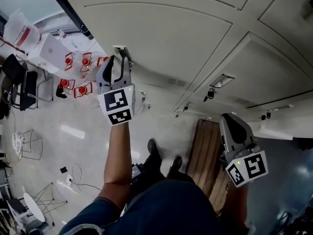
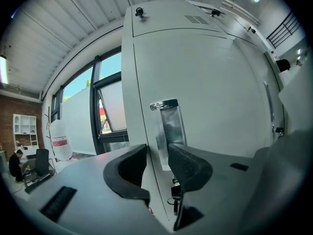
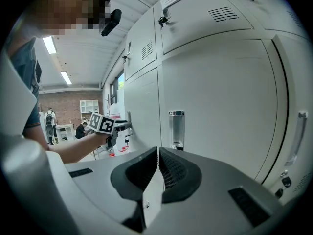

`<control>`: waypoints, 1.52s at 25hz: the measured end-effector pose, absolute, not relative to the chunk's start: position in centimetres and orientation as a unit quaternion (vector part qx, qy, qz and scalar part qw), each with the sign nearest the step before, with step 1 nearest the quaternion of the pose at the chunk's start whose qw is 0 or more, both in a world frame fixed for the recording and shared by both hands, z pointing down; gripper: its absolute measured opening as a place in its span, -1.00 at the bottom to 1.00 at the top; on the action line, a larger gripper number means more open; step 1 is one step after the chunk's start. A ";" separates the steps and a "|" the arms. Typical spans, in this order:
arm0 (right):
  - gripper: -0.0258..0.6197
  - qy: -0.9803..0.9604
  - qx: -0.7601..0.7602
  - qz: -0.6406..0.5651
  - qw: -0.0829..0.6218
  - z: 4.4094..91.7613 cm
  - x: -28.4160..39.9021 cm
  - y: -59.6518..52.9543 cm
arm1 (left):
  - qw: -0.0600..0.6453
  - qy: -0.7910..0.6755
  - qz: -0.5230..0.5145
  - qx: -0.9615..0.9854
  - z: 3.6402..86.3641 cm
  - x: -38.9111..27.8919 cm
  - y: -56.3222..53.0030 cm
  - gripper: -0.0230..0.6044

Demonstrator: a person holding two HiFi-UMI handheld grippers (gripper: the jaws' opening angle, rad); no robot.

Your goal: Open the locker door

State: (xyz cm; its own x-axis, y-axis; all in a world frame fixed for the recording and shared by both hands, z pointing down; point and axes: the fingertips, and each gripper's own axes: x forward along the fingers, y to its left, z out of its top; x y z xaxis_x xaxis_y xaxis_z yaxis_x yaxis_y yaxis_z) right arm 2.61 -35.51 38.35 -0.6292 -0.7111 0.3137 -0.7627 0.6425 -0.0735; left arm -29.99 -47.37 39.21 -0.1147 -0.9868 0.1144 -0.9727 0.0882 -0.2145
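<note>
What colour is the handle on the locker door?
Shiny silver. The handle shows best in the left gripper view.

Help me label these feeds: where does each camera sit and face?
Head view: on the head, looking steeply down the lockers to the floor; shows left arm, left hand-held gripper, right hand-held gripper, shoes.
Left gripper view: on the left hand-held gripper, facing a door handle past parted jaws.
Right gripper view: on the right hand-held gripper, facing the lockers over closed jaws; shows left arm.
Shared: head and right gripper views both show the left arm.
</note>
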 end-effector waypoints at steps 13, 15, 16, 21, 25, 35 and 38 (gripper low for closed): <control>-0.81 -0.902 0.401 0.093 0.126 38.0 3.1 -34.6 | 0.049 0.727 -0.125 -0.674 39.1 -29.4 -43.2 -0.42; -0.81 -0.905 0.395 0.091 0.125 38.0 2.9 -34.5 | 0.054 0.724 -0.130 -0.675 39.2 -29.2 -42.4 -0.43; -0.81 -0.907 0.392 0.090 0.125 38.0 2.8 -34.4 | 0.055 0.723 -0.131 -0.676 39.3 -29.1 -42.0 -0.44; -0.81 -0.912 0.382 0.085 0.125 37.8 2.9 -33.6 | 0.057 0.725 -0.129 -0.674 39.3 -28.4 -39.8 -0.45; -0.81 -0.915 0.376 0.079 0.124 37.4 3.4 -32.8 | 0.060 0.728 -0.131 -0.671 39.2 -27.6 -37.7 -0.45; -0.81 -0.925 0.357 0.065 0.116 36.0 4.4 -29.8 | 0.062 0.714 -0.148 -0.681 39.1 -24.7 -32.0 -0.46; -0.81 -0.927 0.351 0.062 0.114 35.9 4.7 -28.5 | 0.066 0.709 -0.153 -0.685 39.0 -23.8 -30.2 -0.52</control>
State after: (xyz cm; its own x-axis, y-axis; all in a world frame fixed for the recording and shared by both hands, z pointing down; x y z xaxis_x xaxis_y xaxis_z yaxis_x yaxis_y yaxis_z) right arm 4.65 -28.55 35.93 -0.7276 -0.6366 0.2557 -0.6650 0.7461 -0.0347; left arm -23.77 -30.18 39.00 -0.0527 -0.9919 0.1157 -0.9514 0.0147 -0.3076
